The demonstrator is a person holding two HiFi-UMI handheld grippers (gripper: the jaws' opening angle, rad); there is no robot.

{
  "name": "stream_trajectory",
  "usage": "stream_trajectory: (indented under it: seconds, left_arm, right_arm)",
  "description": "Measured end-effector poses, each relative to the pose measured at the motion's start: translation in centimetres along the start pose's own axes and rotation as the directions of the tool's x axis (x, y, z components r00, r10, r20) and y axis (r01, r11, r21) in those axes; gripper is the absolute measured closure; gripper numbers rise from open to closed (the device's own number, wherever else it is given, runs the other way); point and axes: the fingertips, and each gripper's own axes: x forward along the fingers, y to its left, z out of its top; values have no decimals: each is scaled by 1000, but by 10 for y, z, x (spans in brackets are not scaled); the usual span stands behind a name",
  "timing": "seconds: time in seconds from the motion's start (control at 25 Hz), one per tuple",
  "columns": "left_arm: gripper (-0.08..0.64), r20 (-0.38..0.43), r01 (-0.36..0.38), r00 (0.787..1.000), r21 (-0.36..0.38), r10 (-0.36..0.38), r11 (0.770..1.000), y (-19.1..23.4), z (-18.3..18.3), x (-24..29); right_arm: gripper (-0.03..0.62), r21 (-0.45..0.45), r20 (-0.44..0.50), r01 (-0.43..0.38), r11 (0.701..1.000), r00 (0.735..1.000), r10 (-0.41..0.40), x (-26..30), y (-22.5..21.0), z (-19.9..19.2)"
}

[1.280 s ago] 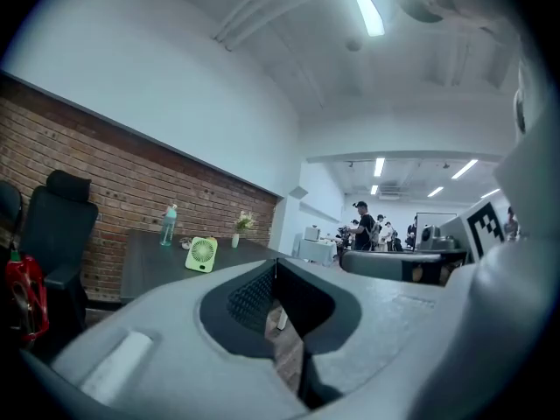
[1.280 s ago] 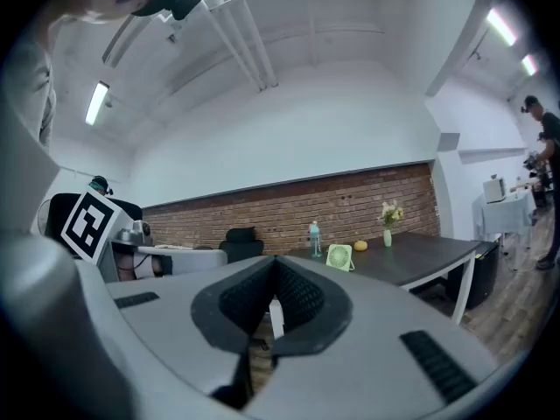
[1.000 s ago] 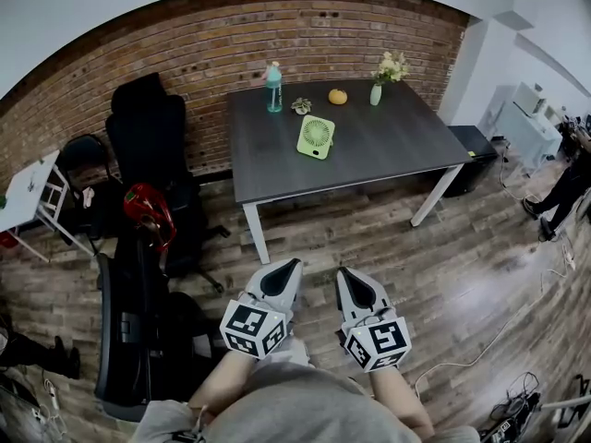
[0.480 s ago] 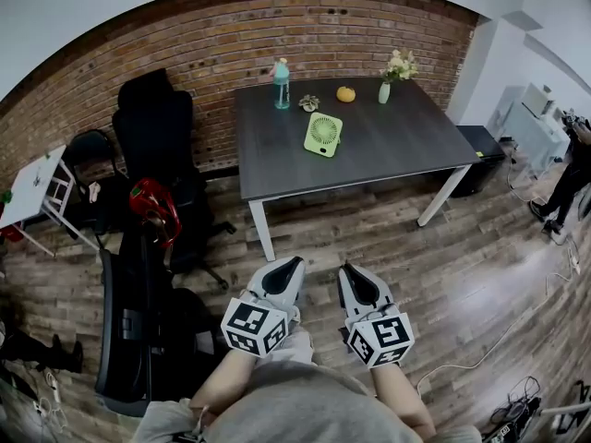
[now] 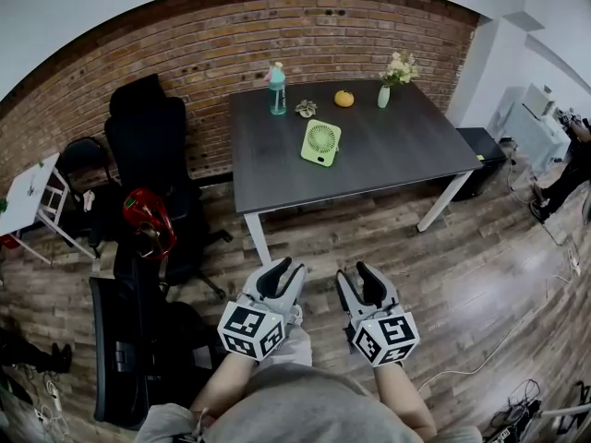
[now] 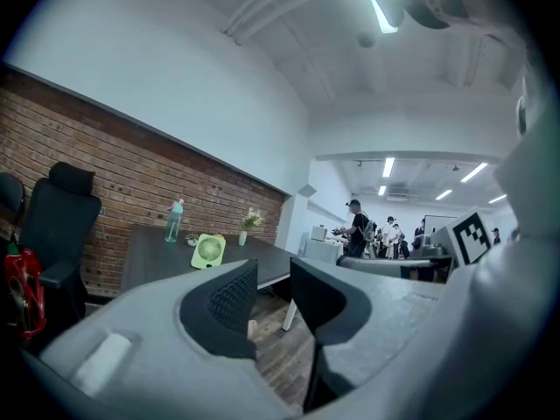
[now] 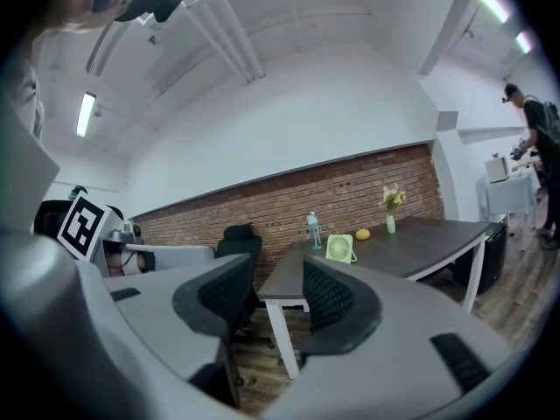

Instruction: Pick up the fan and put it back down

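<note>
A light green desk fan (image 5: 320, 143) stands upright near the middle of a dark grey table (image 5: 406, 150), well ahead of both grippers. It also shows small and far in the left gripper view as the fan (image 6: 208, 251) and in the right gripper view as the fan (image 7: 339, 248). My left gripper (image 5: 280, 278) and right gripper (image 5: 362, 284) are held side by side close to my body, over the wooden floor. Both pairs of jaws have just been opening. The left gripper (image 6: 273, 276) and right gripper (image 7: 278, 291) stand open with nothing between them.
On the table's far side stand a teal bottle (image 5: 277, 89), a small potted plant (image 5: 306, 108), an orange fruit (image 5: 343, 99) and a vase of flowers (image 5: 386, 86). Black office chairs (image 5: 148, 146) and a red helmet (image 5: 148, 218) crowd the left. People stand at the far right.
Both grippers' jaws have parted from shut to open. The hands have shifted slightly forward, and the table sits a little differently in the head view.
</note>
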Motion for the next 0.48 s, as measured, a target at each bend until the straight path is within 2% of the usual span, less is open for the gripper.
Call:
stream_trajectory:
  seconds: [0.24, 0.48]
  left_arm:
    - [400, -4, -2, 1000, 4, 2, 1000, 26, 8, 41]
    - [360, 9, -10, 1000, -1, 10, 1000, 62, 27, 80]
  right_arm:
    - [359, 11, -6, 14, 1000, 1000, -14, 40, -32, 9]
    - [333, 0, 1, 10, 1000, 1000, -10, 90, -53, 27]
